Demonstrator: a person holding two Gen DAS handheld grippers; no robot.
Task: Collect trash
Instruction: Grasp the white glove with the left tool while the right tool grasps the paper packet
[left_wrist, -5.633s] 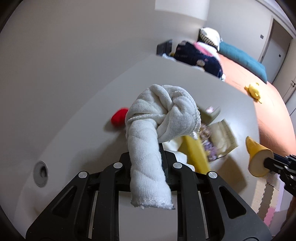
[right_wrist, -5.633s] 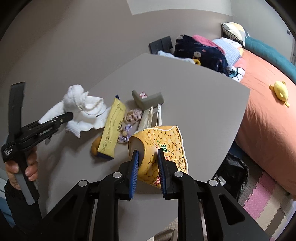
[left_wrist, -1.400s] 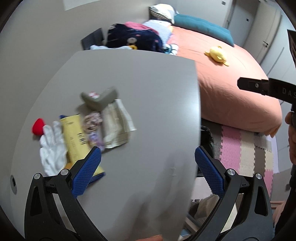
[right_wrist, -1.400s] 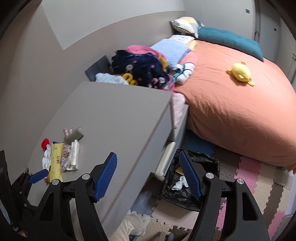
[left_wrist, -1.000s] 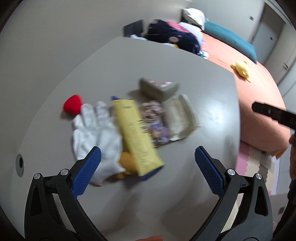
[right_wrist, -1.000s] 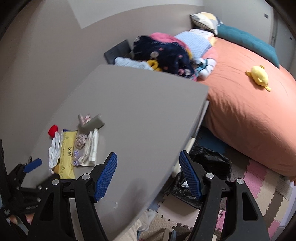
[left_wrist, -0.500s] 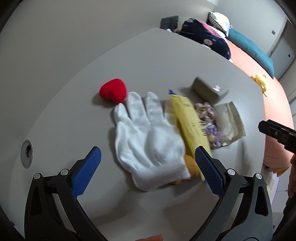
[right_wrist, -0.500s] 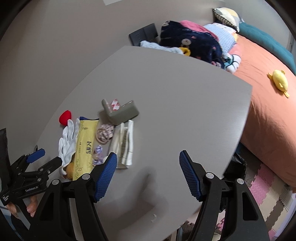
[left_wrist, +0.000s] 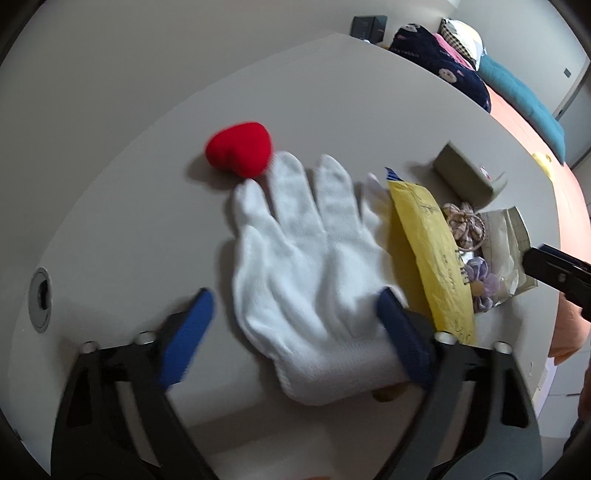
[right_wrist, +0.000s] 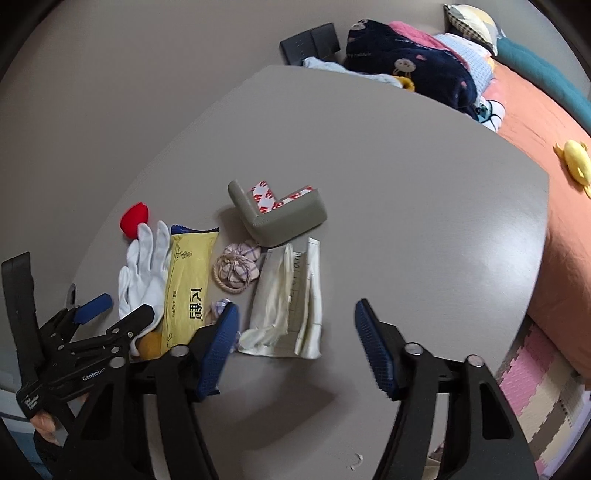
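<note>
A white glove (left_wrist: 306, 266) lies flat on the grey table (left_wrist: 332, 92), and my open left gripper (left_wrist: 295, 321) straddles its cuff end. A red plush heart (left_wrist: 240, 147) touches the glove's fingertips. A yellow snack wrapper (left_wrist: 432, 258) lies right of the glove. In the right wrist view the glove (right_wrist: 142, 273), wrapper (right_wrist: 190, 280), a crumpled cream paper bag (right_wrist: 291, 302), a grey foam corner guard (right_wrist: 280, 214) and a small fabric scrunchie (right_wrist: 236, 269) lie together. My open right gripper (right_wrist: 295, 343) hovers empty over the paper bag's near end.
A bed with an orange cover (right_wrist: 554, 155), a pile of clothes (right_wrist: 406, 62) and a yellow plush toy (right_wrist: 576, 158) lies beyond the table's right edge. Pastel foam floor mats (right_wrist: 546, 373) show below. A cable hole (left_wrist: 40, 299) sits in the table at left.
My left gripper has moved in low over the white glove, its jaws narrower than before. My right gripper has come down closer to the paper bag and the pile.
</note>
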